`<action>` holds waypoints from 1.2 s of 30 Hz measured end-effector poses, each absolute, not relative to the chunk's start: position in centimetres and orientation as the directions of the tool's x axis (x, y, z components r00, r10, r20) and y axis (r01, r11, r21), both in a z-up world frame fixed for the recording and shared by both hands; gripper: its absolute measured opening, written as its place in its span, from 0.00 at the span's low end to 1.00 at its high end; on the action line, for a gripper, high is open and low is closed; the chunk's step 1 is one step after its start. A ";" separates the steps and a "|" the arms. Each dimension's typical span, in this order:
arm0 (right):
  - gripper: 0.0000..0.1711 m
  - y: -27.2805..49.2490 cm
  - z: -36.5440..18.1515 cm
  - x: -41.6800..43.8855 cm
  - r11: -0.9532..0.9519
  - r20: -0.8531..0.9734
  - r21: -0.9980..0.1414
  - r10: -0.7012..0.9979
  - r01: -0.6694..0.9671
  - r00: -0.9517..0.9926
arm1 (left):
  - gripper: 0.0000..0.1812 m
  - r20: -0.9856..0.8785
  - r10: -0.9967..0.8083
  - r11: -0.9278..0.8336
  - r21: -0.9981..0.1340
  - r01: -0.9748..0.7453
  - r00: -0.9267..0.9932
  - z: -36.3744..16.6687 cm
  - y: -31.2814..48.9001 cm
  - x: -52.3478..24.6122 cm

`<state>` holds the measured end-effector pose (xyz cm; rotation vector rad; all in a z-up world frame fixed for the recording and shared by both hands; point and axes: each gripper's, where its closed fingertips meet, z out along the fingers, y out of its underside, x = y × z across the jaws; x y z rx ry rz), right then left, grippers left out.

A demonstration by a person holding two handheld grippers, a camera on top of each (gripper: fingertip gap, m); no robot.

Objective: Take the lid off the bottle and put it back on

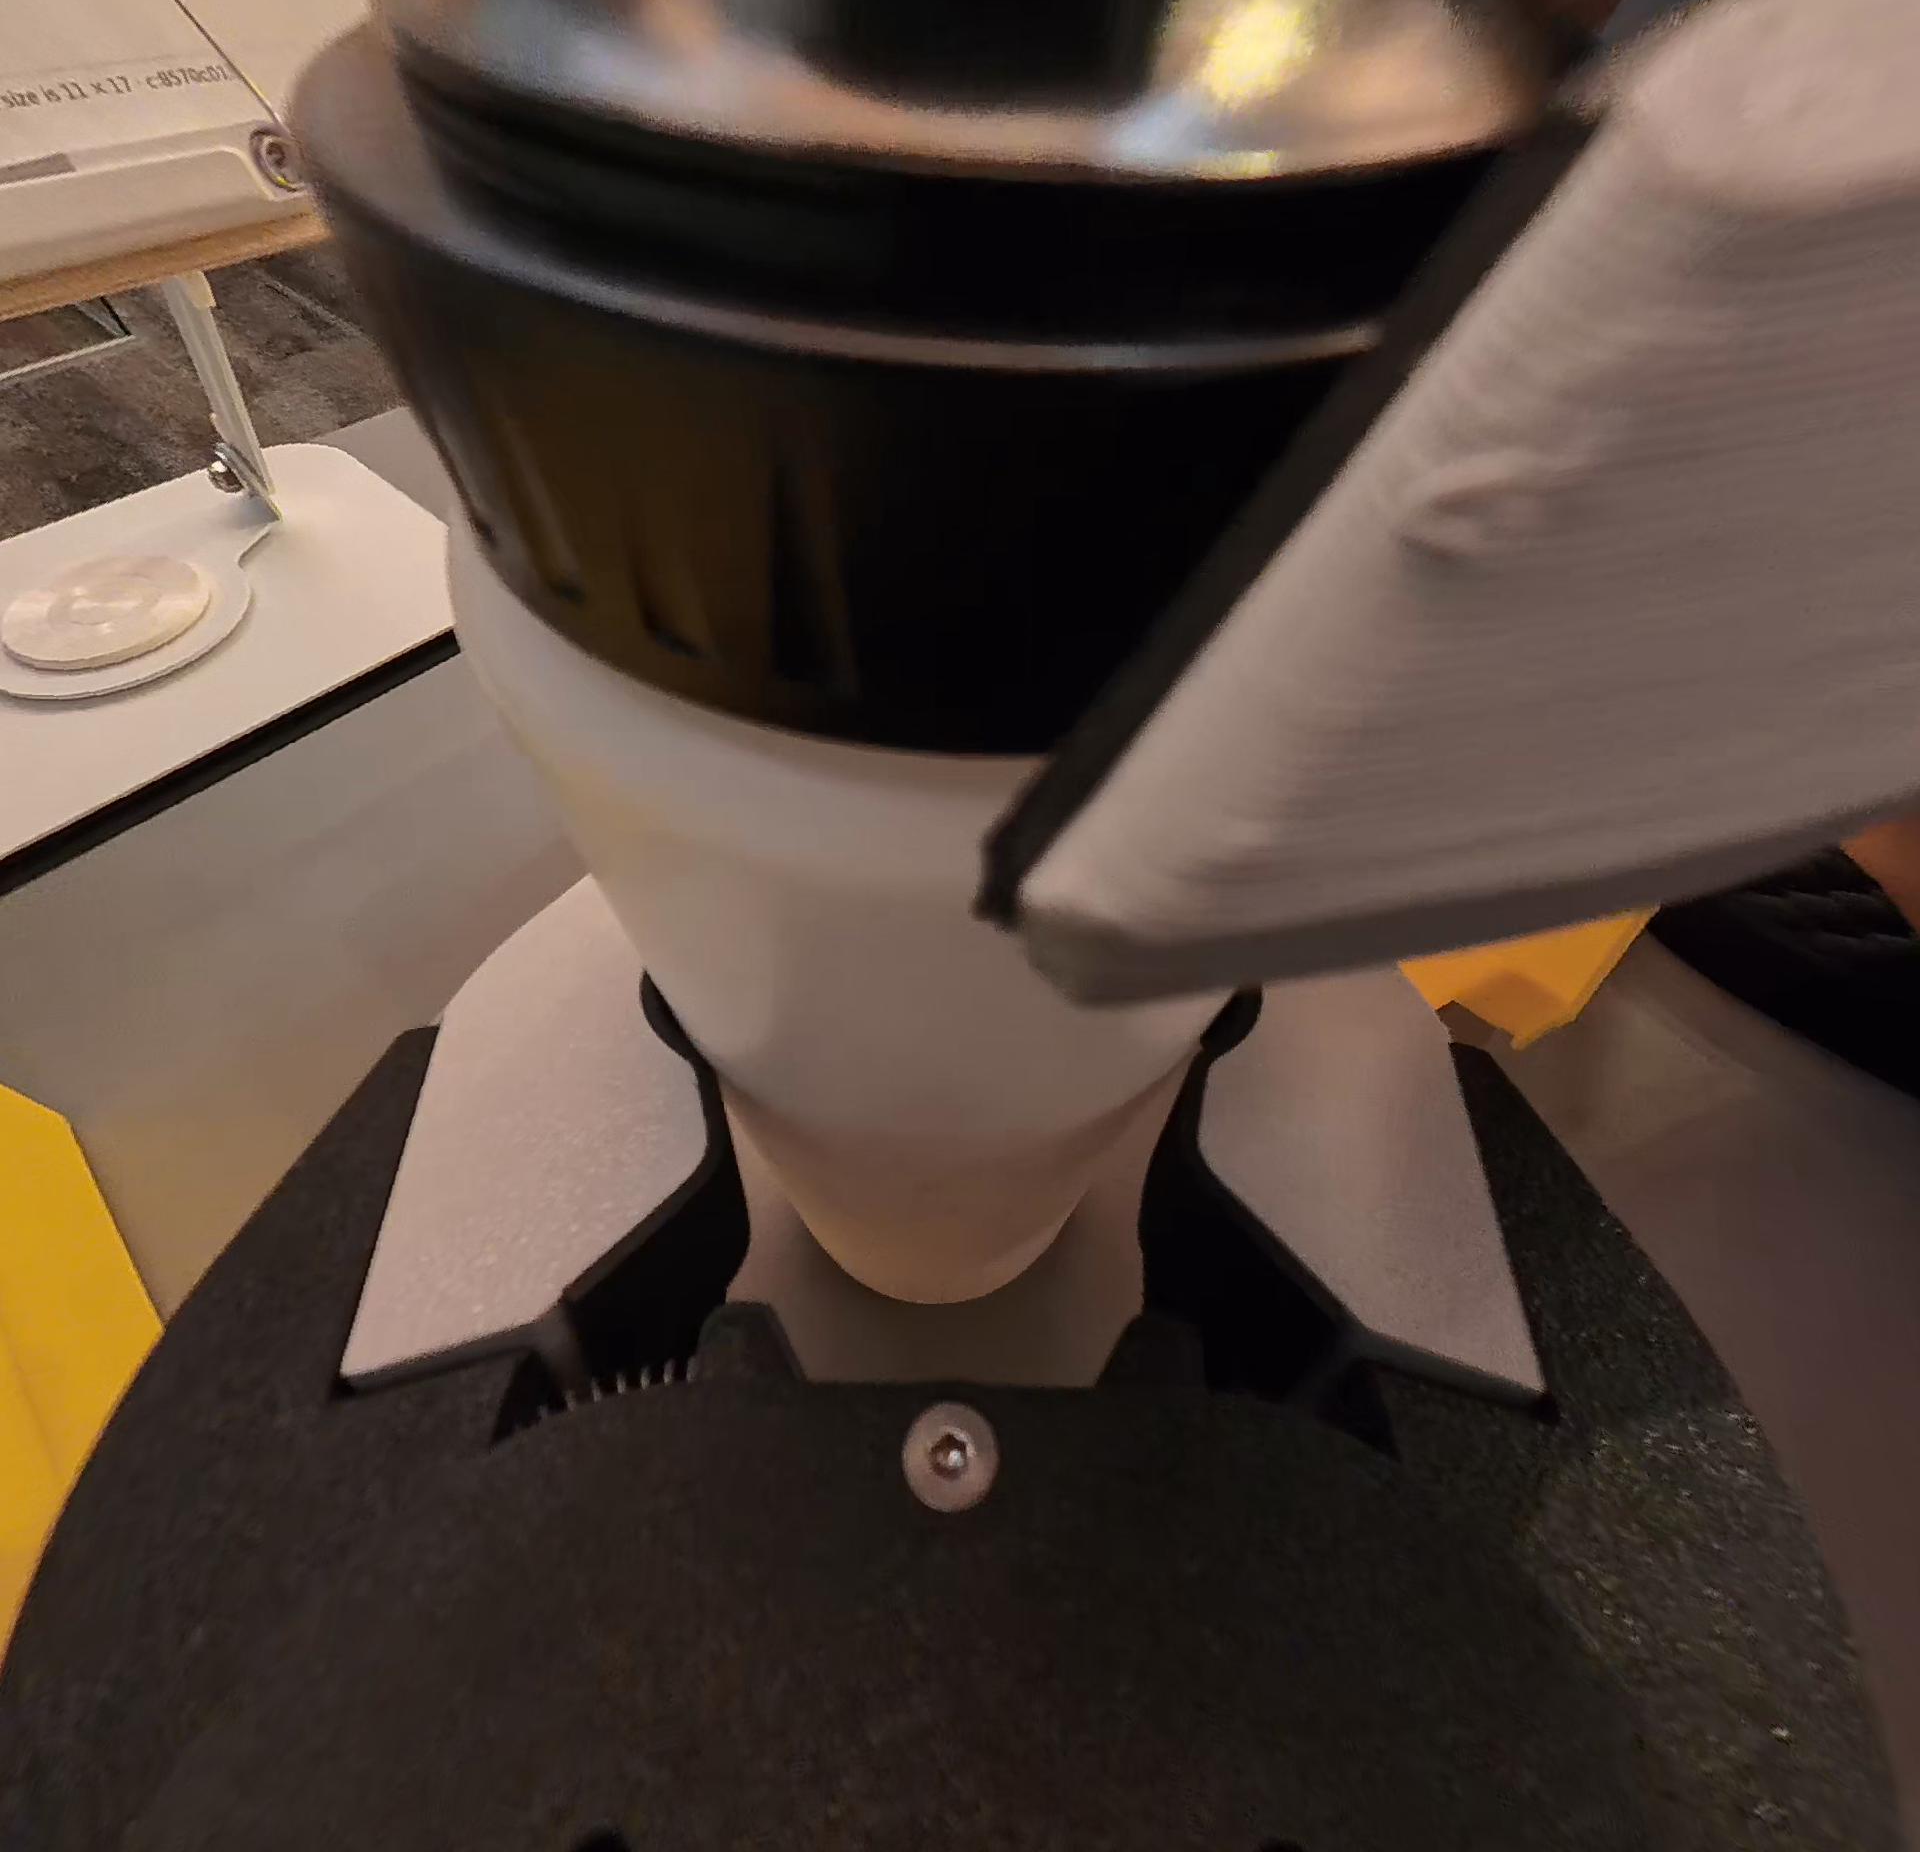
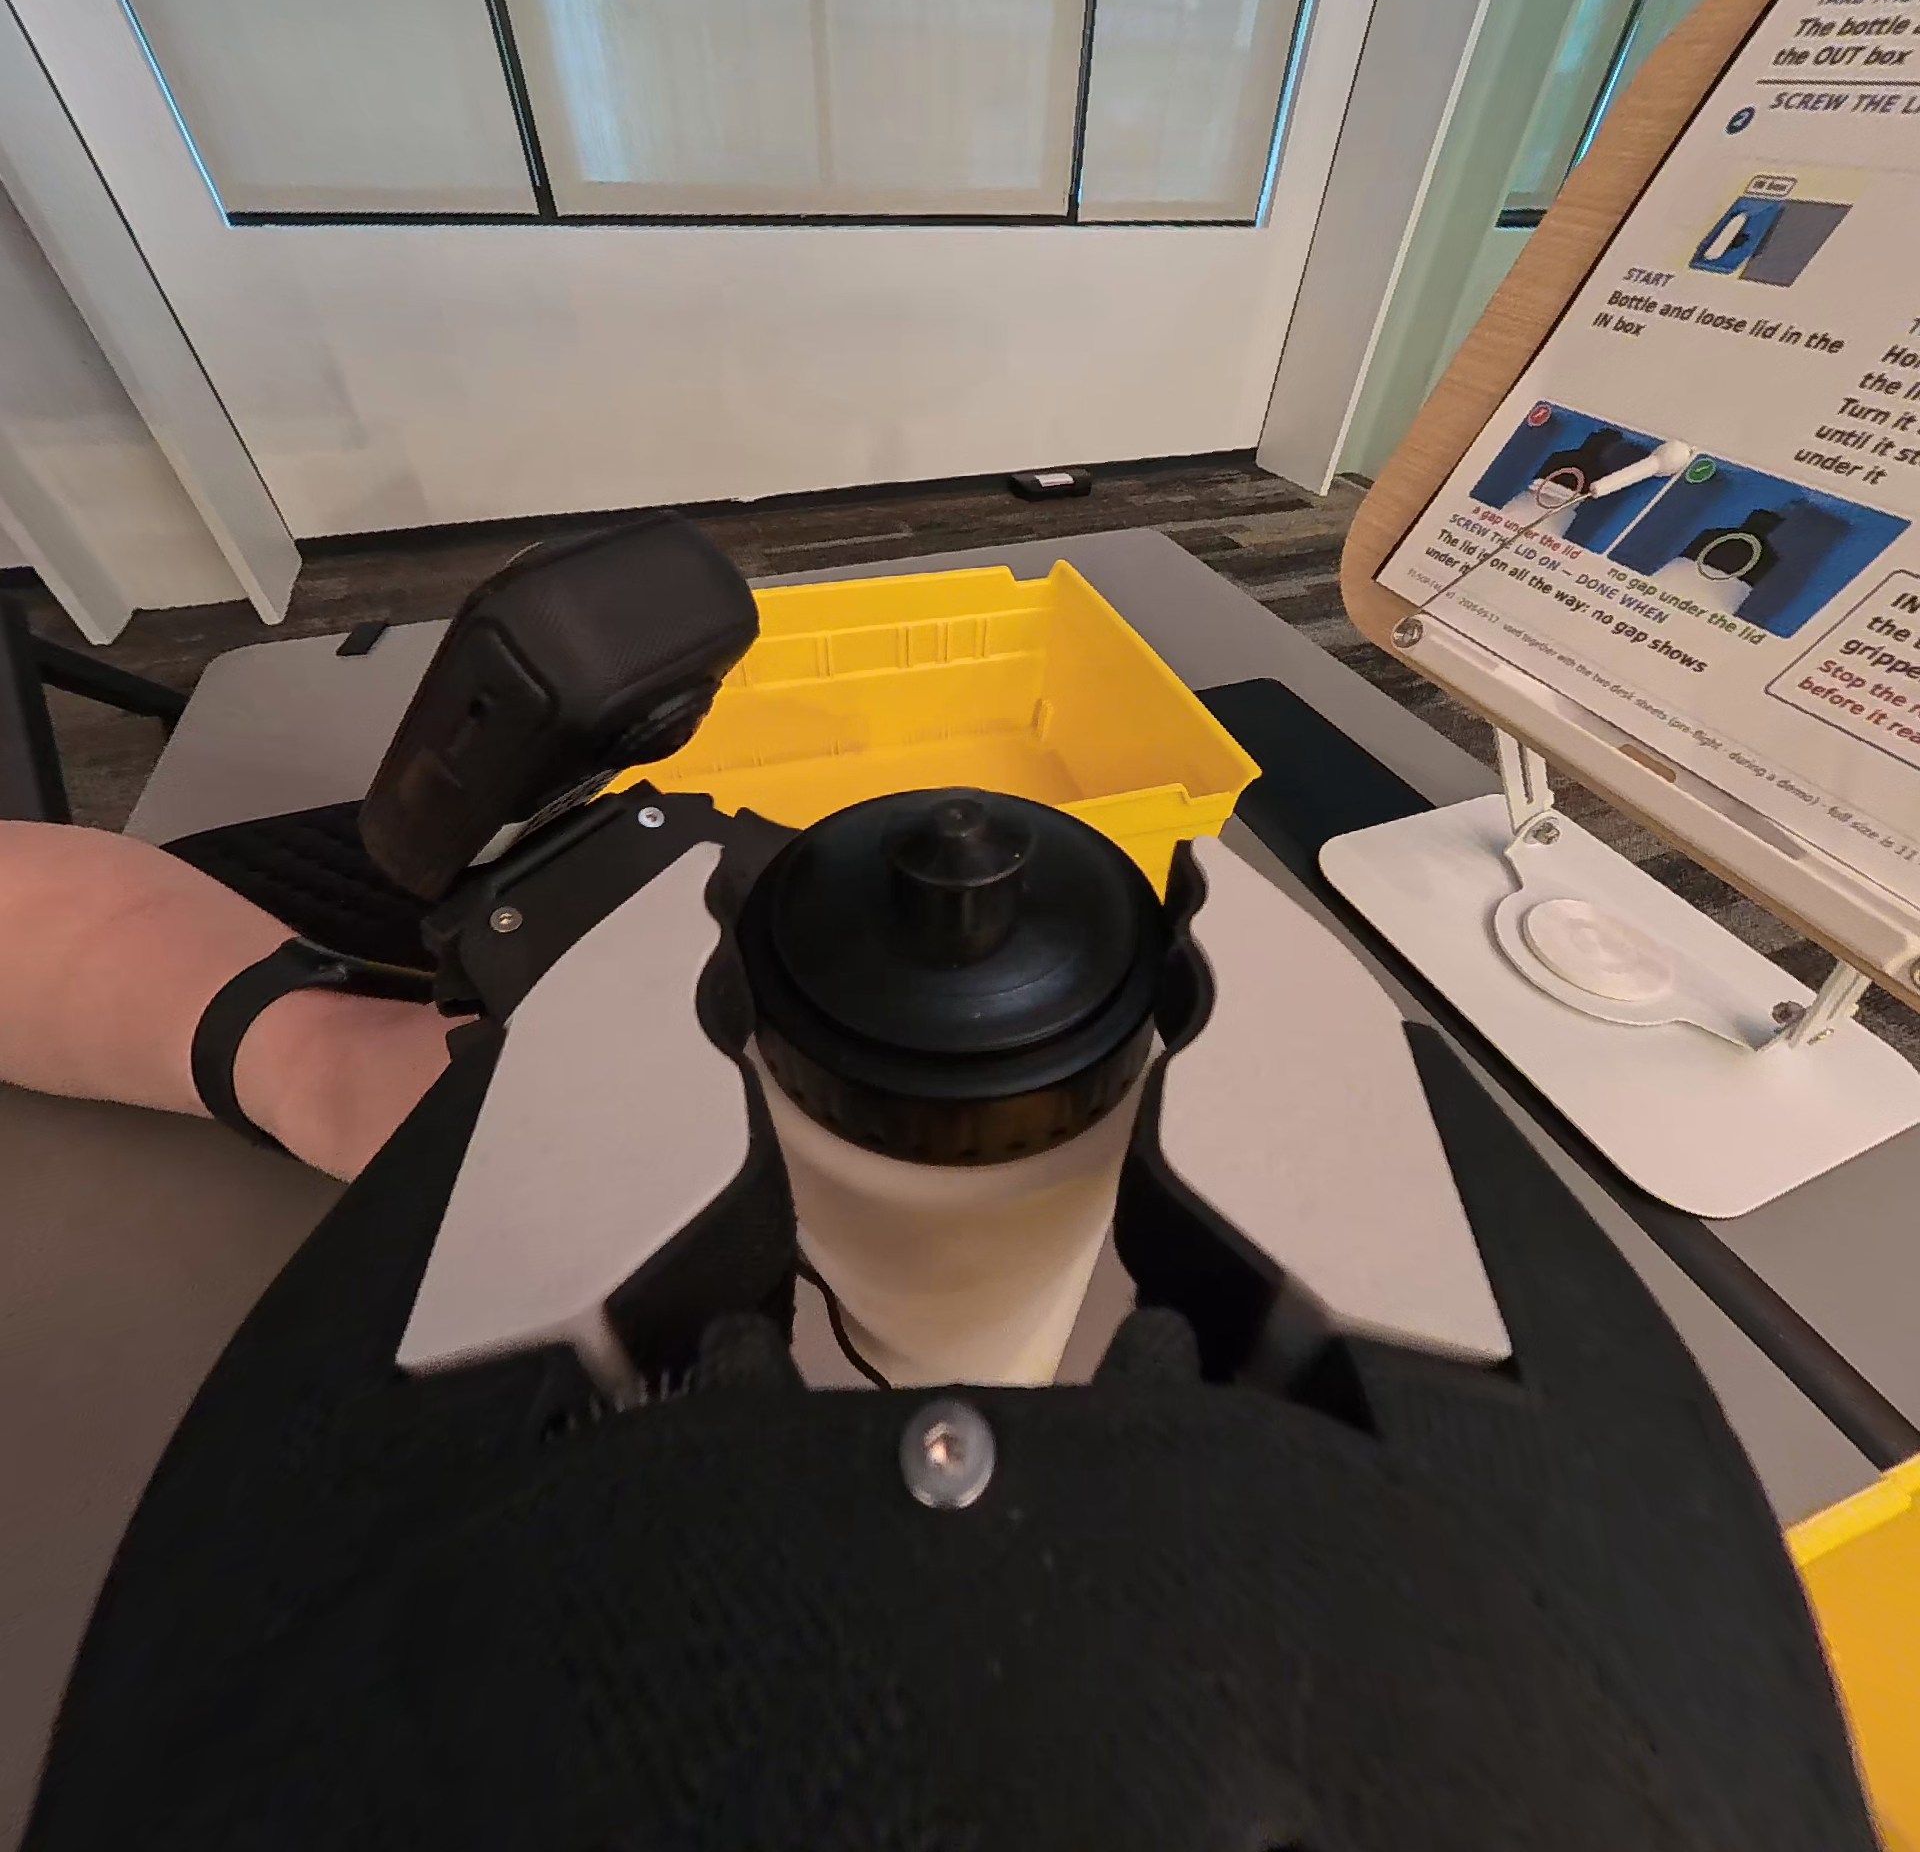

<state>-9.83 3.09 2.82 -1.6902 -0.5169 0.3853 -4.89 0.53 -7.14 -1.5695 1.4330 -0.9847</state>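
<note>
One bottle (image 2: 940, 1252), one lid (image 2: 951, 955), two yellow bins (image 2: 997, 701), one instruction stand (image 2: 1621, 981)

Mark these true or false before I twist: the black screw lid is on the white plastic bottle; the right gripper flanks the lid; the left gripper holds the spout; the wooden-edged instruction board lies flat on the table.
1. The black screw lid sits on the white plastic bottle. True.
2. The right gripper has a finger on each side of the lid. True.
3. The left gripper holds the lid's spout. False: it clamps the bottle's white body, below the lid.
4. The wooden-edged instruction board lies flat on the table. False: it stands tilted on a white metal stand.
</note>
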 end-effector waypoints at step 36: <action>0.54 3.0 -1.6 -9.2 -0.309 -0.034 -0.928 0.625 0.207 0.780 | 0.59 0.030 -0.992 -0.081 -0.902 -0.423 0.126 -9.1 0.6 -6.6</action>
